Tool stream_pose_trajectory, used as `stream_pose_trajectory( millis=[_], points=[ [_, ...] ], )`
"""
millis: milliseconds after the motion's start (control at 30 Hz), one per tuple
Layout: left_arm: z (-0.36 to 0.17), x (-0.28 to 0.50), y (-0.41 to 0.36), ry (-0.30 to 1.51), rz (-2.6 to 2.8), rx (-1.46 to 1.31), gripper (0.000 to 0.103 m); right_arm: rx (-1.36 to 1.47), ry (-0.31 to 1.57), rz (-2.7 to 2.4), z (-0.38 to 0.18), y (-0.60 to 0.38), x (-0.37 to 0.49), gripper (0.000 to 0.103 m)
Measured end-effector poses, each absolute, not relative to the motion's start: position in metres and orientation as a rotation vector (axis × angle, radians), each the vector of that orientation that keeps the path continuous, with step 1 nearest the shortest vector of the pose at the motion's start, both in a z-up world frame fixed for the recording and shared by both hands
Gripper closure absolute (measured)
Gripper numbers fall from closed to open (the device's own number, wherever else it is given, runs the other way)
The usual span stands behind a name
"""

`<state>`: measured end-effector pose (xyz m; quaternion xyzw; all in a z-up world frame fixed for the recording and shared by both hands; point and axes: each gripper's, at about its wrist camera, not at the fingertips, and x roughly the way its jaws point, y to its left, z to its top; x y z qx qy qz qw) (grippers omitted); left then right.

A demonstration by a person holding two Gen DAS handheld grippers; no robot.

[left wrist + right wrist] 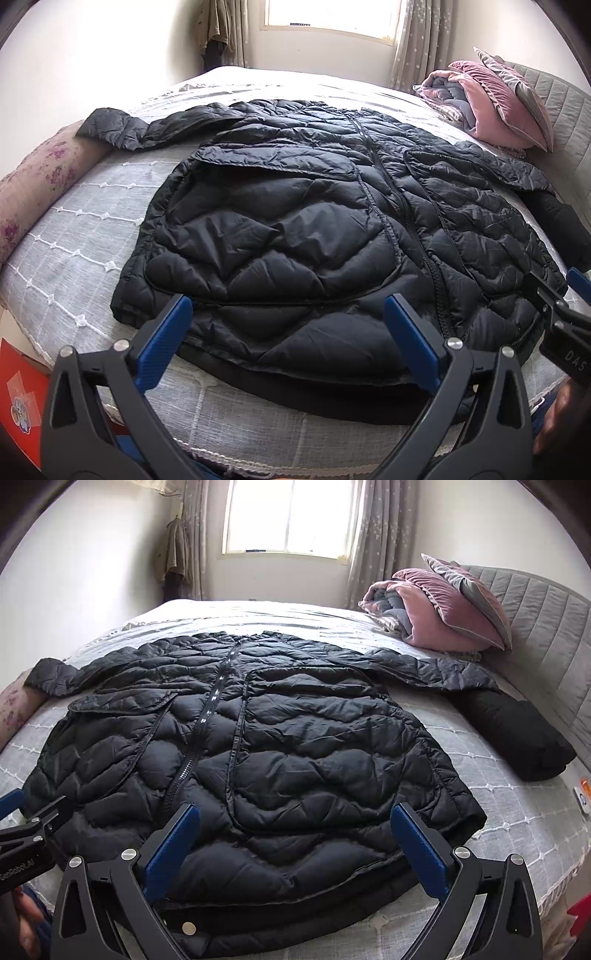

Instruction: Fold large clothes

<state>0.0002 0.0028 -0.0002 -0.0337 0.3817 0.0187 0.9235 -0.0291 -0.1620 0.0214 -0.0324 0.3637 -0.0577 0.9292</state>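
Note:
A large black quilted puffer jacket (314, 221) lies flat and zipped on the grey bed, hem toward me, both sleeves spread out to the sides. It also shows in the right wrist view (295, 746). My left gripper (288, 325) is open and empty, just above the left part of the hem. My right gripper (295, 834) is open and empty over the right part of the hem. The right gripper also shows in the left wrist view (557, 306), and the left gripper shows at the left edge of the right wrist view (29, 823).
A grey bedspread (66, 258) covers the bed. A folded black garment (517, 734) lies by the right sleeve. Pink pillows and a rolled quilt (436, 609) sit against the padded headboard (546, 635). A floral bolster (33, 181) lies at the left edge. A window is behind.

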Motion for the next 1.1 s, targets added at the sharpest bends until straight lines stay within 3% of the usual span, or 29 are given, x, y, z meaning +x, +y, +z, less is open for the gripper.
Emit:
stream_pose_trajectory(
  millis=[1100],
  points=[
    [-0.0027,-0.0023,0.0036,0.793,0.079,-0.053,0.0,-0.085,0.774,-0.106,0.0172,-0.1595,-0.0262,0.0]
  ],
)
